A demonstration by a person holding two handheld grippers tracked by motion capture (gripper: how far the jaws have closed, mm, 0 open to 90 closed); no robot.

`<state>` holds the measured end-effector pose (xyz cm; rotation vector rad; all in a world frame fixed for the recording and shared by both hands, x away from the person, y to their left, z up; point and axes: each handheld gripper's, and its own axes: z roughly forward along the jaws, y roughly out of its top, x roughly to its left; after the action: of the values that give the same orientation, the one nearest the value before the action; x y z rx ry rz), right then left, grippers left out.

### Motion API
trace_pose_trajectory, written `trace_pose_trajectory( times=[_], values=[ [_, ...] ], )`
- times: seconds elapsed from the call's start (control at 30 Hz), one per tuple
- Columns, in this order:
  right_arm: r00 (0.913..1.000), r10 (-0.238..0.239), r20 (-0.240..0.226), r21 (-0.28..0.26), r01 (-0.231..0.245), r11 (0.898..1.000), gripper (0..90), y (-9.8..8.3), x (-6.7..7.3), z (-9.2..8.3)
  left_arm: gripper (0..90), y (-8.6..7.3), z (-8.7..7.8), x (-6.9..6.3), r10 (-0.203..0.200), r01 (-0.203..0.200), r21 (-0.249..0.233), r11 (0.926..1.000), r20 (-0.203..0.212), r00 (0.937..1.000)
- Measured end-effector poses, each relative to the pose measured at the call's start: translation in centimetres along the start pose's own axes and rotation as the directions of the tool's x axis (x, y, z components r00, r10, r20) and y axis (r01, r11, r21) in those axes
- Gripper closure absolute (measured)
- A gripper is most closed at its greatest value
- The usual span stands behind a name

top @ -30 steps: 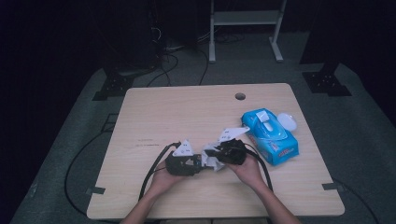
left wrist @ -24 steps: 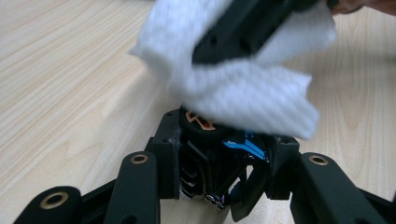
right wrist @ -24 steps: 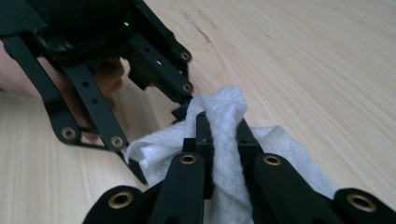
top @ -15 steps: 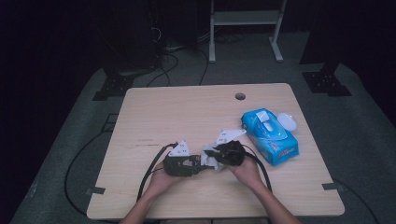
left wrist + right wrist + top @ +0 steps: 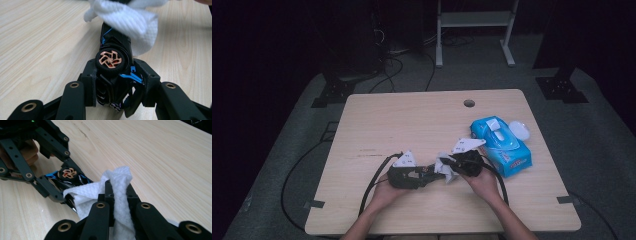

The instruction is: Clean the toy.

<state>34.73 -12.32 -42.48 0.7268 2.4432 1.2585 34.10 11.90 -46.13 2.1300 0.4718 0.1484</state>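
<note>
Barely any change over the last second: left gripper [image 5: 428, 174] is sitting in the same spot near the table's [image 5: 377, 120] front edge, right gripper [image 5: 451, 167] is only nudging a hair against it. So the wiping stroke is looking small and local, not a sweep; my read is cleaning is mid-way, still working one patch.

Left jaws are clamping a black toy car [image 5: 115, 67], side-on, copper-spoked wheel [image 5: 109, 59] facing the left gripper's camera. Right jaws are pinching a white wipe [image 5: 117, 195], bunched, pressing on the car's far end.

Car is being held just above the table, near the front edge, about the middle of it.

Blue wipes pack [image 5: 500, 145] is lying toward the table's right edge, flap lid open. Its print is too small to read. Car is carrying blue markings; one by the wheel may be a "B" or "8", not sure.
</note>
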Motion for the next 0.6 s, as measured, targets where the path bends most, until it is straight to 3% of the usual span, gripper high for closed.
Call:
trace_pose_trajectory(
  times=[0.17,0.27,0.33,0.43,0.6],
  values=[
    [0.9982,-0.047,-0.036,-0.006,0.047,0.999,84.5,0.6,1.6,1.2,57.1,-0.2,0.0,0.1,-0.007,0.007,0.003,1.0,0.002,1.0],
    [0.9987,-0.048,-0.013,0.008,0.049,0.999,84.4,0.5,1.1,0.8,57.2,-0.2,-0.1,0.1,0.003,-0.003,0.007,1.0,0.001,1.0],
    [1.0,-0.008,-0.005,0.004,0.008,1.0,83.3,0.1,0.1,0.2,57.2,-0.2,0.0,0.1,0.003,-0.003,0.005,1.0,0.004,1.0],
    [0.9997,0.012,-0.019,0.016,-0.011,1.0,67.8,0.0,-0.4,-0.2,57.1,-0.2,0.0,0.1,0.005,-0.005,0.011,0.9999,0.004,1.0],
    [1.0,-0.001,-0.009,0.024,0.001,1.0,58.5,0.2,-0.4,-1.2,57.0,-0.1,0.0,0.1,0.006,-0.006,0.016,0.9999,0.003,1.0]
  ],
)
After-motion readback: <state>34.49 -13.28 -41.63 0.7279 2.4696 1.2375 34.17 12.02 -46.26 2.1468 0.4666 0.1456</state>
